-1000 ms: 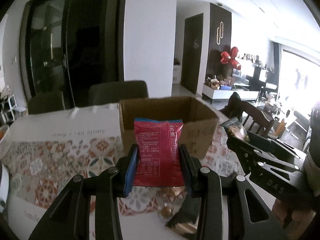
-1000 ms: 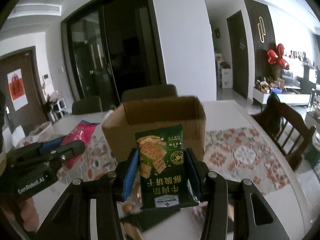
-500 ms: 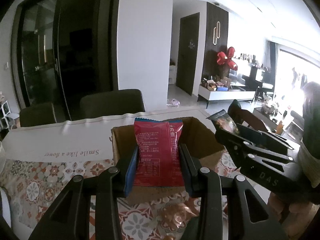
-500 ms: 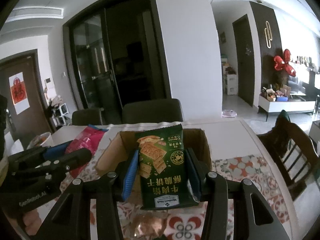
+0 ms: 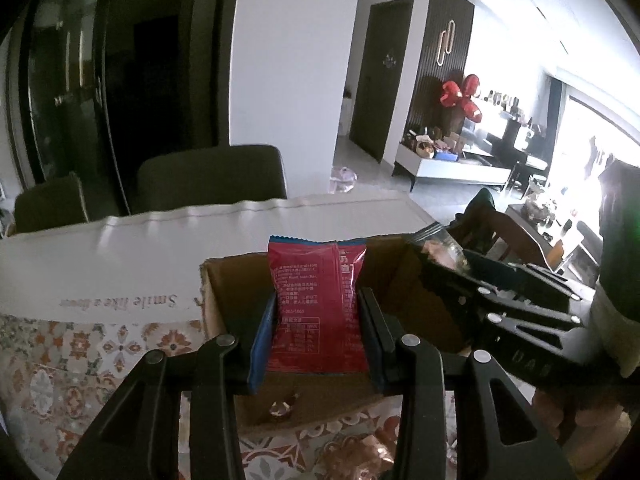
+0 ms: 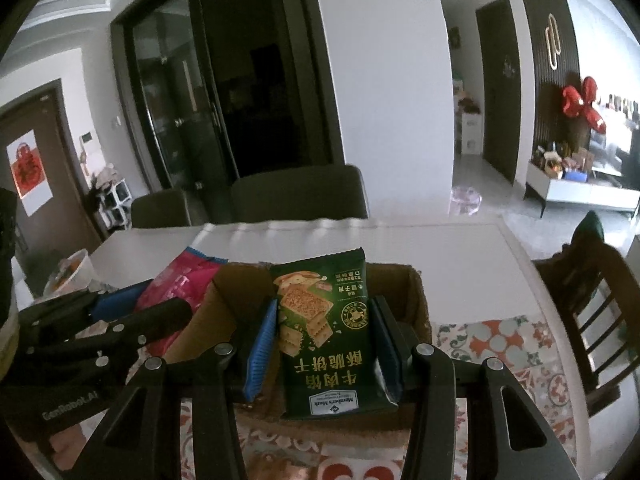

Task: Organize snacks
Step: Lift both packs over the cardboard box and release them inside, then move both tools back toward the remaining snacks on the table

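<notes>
Red foil snack packet [image 5: 316, 304], upright, printed back toward the camera, is clamped between the pads of the left gripper [image 5: 316, 332]; the blue-faced pads press on both of its side edges. The packet hangs over the open top of the cardboard box [image 5: 224, 304], inside the box's outline as seen from the left wrist view. Box stands on a patterned tablecloth [image 5: 80, 356] on a white table [image 5: 120, 248]. A small wrapped item [image 5: 282, 407] lies on the box floor; a copper-coloured wrapper [image 5: 356, 456] lies on the cloth just in front of the box. Right gripper [image 6: 326, 344] is clenched on a green cracker packet [image 6: 326, 332], label upside down, pads on both long edges; this packet is also held above the box opening [image 6: 416, 300], toward its right half. Each gripper shows in the other's view: the right one enters the left wrist view from the right [image 5: 500, 300] with its packet tip over the box's right wall, and the left one enters the right wrist view from the left [image 6: 120, 320], the red packet [image 6: 180, 284] at the box's left wall. Dark chairs [image 6: 296, 192] stand behind the table; a wooden chair [image 6: 592, 304] stands at the right. Part of a hand [image 5: 576, 412] shows under the right gripper.
</notes>
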{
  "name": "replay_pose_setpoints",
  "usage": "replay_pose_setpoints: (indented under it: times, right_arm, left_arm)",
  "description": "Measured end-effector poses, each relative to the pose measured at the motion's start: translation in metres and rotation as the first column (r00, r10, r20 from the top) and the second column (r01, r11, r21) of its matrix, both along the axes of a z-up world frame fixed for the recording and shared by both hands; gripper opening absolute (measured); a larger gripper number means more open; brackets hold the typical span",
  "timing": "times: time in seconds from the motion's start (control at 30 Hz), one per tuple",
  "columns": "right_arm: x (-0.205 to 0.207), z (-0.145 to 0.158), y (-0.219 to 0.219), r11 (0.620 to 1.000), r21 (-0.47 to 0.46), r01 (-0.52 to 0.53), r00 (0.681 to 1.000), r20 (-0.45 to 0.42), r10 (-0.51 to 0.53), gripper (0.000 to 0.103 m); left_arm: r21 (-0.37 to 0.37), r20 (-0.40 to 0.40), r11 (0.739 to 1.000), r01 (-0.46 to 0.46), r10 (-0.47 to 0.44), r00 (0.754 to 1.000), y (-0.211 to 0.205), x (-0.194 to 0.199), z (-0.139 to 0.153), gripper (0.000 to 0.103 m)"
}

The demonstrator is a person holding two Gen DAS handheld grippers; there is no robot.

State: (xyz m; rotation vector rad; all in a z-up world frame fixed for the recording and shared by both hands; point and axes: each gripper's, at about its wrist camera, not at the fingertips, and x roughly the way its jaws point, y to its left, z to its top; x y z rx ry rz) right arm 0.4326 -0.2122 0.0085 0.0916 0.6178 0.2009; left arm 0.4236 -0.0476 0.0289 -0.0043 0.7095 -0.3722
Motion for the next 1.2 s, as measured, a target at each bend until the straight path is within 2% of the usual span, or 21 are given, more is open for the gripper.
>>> replay_pose_setpoints:
  times: [0.07, 0.2, 0.23, 0.27, 0.43, 0.5, 0.77, 0.97, 1.2]
  right_arm:
    - [0.008, -0.006, 0.0, 1.0, 0.003, 0.0, 1.0, -0.023, 0.0, 0.047]
    - [0.014, -0.012, -0.002, 1.0, 0.004, 0.022, 0.999, -0.043, -0.022, 0.05]
    - [0.015, -0.012, -0.002, 1.0, 0.003, 0.024, 0.999, -0.044, -0.024, 0.053]
    - [0.015, -0.013, -0.002, 1.0, -0.003, 0.028, 0.999, -0.042, -0.028, 0.06]
    - [0.003, -0.009, 0.0, 0.998, -0.035, 0.061, 0.998, -0.012, -0.061, 0.064]
    - [-0.005, -0.006, -0.001, 0.997, -0.039, 0.064, 0.998, 0.006, -0.063, 0.07]
    - [-0.05, 0.006, -0.001, 0.995, -0.07, 0.07, 0.994, 0.085, -0.064, 0.078]
    - [-0.088, 0.006, 0.0, 0.994, -0.084, 0.063, 0.991, 0.122, -0.052, 0.08]
    - [-0.13, 0.003, -0.003, 0.994, -0.072, 0.083, 0.984, 0.162, -0.07, 0.081]
  left_arm:
    - [0.003, -0.016, 1.0, -0.013, 0.013, 1.0, -0.001, 0.007, -0.004, 0.041]
    - [0.016, -0.021, 0.999, -0.037, 0.038, 0.999, 0.0, 0.014, -0.006, 0.059]
    - [0.018, -0.017, 0.999, -0.049, 0.049, 0.999, 0.002, 0.013, -0.007, 0.06]
    - [0.022, -0.011, 0.998, -0.058, 0.059, 0.998, 0.002, 0.011, -0.006, 0.06]
    - [0.045, 0.021, 0.997, -0.067, 0.066, 0.998, 0.006, -0.006, -0.004, 0.067]
    - [0.059, 0.042, 0.996, -0.071, 0.069, 0.997, 0.007, -0.014, -0.002, 0.07]
    - [0.082, 0.125, 0.994, -0.073, 0.063, 0.99, 0.013, -0.068, 0.007, 0.075]
    - [0.069, 0.129, 0.995, -0.067, 0.058, 0.99, 0.017, -0.106, 0.003, 0.075]
    - [0.062, 0.137, 0.991, -0.118, 0.109, 0.985, 0.022, -0.149, -0.005, 0.075]
